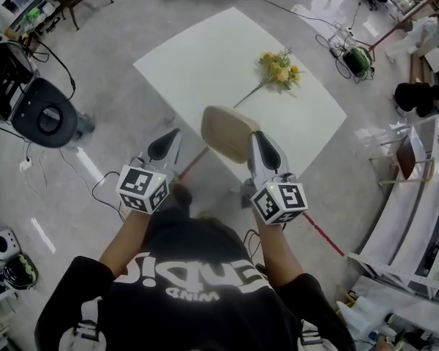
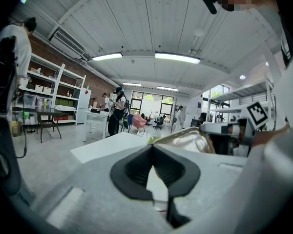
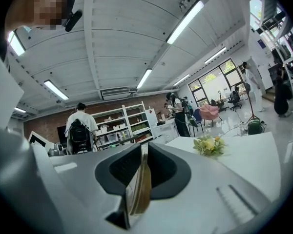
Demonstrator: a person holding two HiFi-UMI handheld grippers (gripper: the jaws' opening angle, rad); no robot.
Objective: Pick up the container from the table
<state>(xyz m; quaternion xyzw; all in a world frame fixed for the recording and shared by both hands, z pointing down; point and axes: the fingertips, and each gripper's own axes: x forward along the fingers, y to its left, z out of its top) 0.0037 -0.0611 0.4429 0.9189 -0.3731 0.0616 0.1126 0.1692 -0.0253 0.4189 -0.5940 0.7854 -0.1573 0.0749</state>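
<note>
My right gripper (image 1: 254, 142) is shut on the rim of a beige container (image 1: 227, 131) and holds it in the air over the near corner of the white table (image 1: 205, 57). In the right gripper view the container's thin edge (image 3: 140, 189) stands clamped between the dark pads of the right gripper (image 3: 142, 152). To the left, my left gripper (image 1: 168, 143) is off the table's edge, shut and empty. In the left gripper view the left gripper (image 2: 152, 150) has its pads meeting at the tip, with the container (image 2: 188, 139) off to its right.
A yellow flower bunch (image 1: 279, 68) lies on the table's far right part and also shows as the flowers (image 3: 209, 145). A black round chair (image 1: 44, 119) stands on the floor at the left. Cables and a green device (image 1: 357, 61) lie beyond the table. Shelving (image 1: 410, 210) runs along the right.
</note>
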